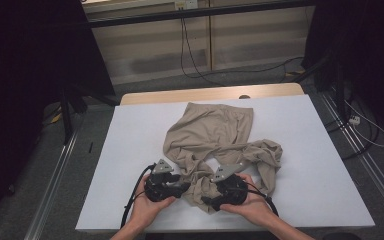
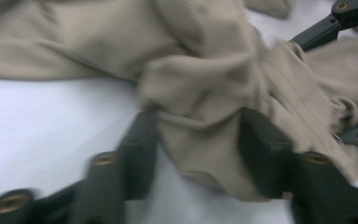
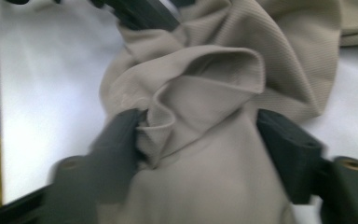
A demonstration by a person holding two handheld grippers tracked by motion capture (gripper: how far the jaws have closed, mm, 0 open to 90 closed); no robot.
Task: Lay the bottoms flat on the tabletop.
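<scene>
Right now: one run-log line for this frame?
left gripper: around cloth fold | right gripper: around cloth fold | crumpled beige ribbed fabric garment: on white table

A plain beige garment [image 1: 215,137] lies on a white table [image 1: 130,150]; each tool is black.

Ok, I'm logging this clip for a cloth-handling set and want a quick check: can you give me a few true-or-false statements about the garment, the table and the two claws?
1. The beige garment lies crumpled, not flat. True.
2. Folds of the garment sit between the left claw's jaws. True.
3. The garment hangs over the table's right edge. False: all of it lies on the white tabletop.
4. The right claw is raised high above the table, away from the cloth. False: bunched fabric sits between its jaws.
5. The two claws work at the near end of the garment, close together. True.
6. The table surface is dark wood. False: it is white, with a pale wooden strip at the far edge.
</scene>
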